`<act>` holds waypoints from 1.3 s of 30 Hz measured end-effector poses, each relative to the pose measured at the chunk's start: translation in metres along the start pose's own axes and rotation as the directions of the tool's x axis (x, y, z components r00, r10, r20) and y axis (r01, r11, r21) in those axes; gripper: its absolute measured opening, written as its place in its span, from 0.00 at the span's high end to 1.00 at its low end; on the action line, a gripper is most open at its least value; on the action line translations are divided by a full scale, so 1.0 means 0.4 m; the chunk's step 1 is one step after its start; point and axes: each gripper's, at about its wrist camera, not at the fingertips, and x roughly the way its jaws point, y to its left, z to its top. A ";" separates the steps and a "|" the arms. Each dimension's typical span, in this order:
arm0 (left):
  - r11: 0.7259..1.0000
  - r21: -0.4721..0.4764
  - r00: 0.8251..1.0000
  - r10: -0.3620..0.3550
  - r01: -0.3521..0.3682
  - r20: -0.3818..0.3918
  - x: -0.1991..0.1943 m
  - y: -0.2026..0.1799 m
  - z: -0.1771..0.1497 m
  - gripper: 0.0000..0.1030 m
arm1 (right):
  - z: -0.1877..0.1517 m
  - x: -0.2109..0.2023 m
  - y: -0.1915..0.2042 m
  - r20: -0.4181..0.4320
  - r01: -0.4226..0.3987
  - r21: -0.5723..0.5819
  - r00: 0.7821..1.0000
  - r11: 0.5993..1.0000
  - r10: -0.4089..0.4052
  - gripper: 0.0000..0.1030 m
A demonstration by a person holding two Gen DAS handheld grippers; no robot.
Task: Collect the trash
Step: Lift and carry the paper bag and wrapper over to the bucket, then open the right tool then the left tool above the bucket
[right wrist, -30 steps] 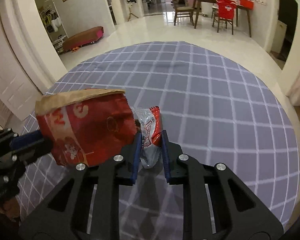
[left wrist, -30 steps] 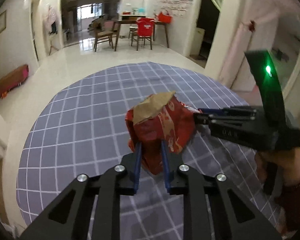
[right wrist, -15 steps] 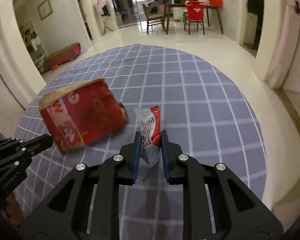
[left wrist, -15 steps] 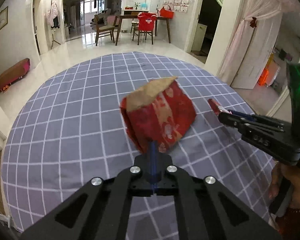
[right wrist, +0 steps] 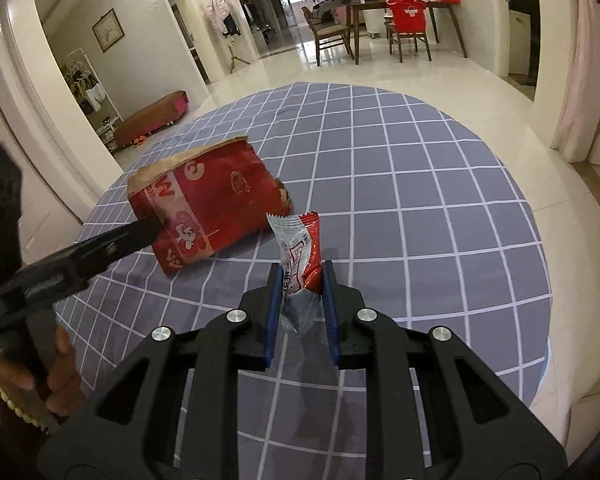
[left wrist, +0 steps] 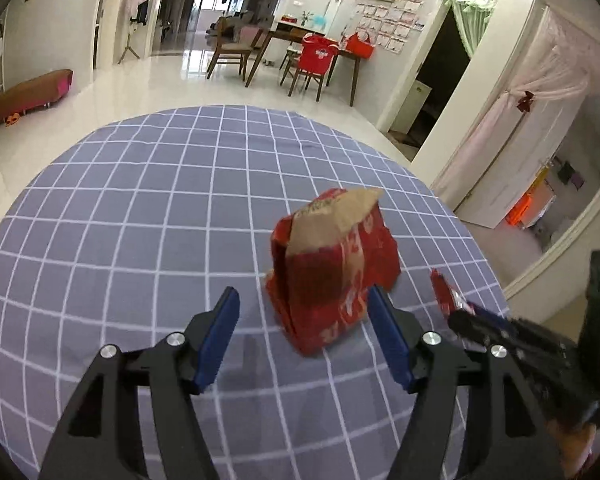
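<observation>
A red paper bag (left wrist: 332, 276) with a brown folded top rests on the round table's grey-blue checked cloth (left wrist: 140, 220). My left gripper (left wrist: 302, 292) stands around its near end with the jaws opening; the pads do not press on it, and the right finger is close beside it. In the right wrist view the bag (right wrist: 208, 208) lies on the cloth (right wrist: 420, 200), left of my right gripper (right wrist: 300, 272). That gripper is shut on a red and white snack wrapper (right wrist: 300, 248), held above the cloth. The wrapper (left wrist: 442, 290) also shows at the right of the left wrist view.
A person's hand (right wrist: 56, 364) holds the left gripper's handle at the lower left. Beyond the table lies a shiny tiled floor with a low bench (left wrist: 32, 92) on the left. A wooden dining table with chairs (left wrist: 308, 60) stands at the back.
My left gripper was shut on the lifted bag, then opened; the bag now rests on the cloth between its fingers. My right gripper drew away from the bag, still holding the wrapper.
</observation>
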 end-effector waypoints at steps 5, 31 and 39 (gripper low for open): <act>0.996 0.088 0.999 0.030 -0.027 -0.028 0.050 -0.075 0.034 0.66 | 0.002 0.009 0.009 0.002 -0.012 0.008 1.000 1.000 0.012 0.80; 0.884 0.450 0.990 -0.140 0.125 -0.001 0.106 -0.880 -0.118 0.81 | -0.208 -0.451 -0.542 0.293 0.085 0.384 0.933 0.919 -0.208 0.80; 0.854 0.491 0.984 -0.131 0.172 -0.116 0.270 -1.023 -0.189 0.81 | -0.292 -0.409 -0.760 0.247 0.060 0.514 0.945 0.856 -0.214 0.69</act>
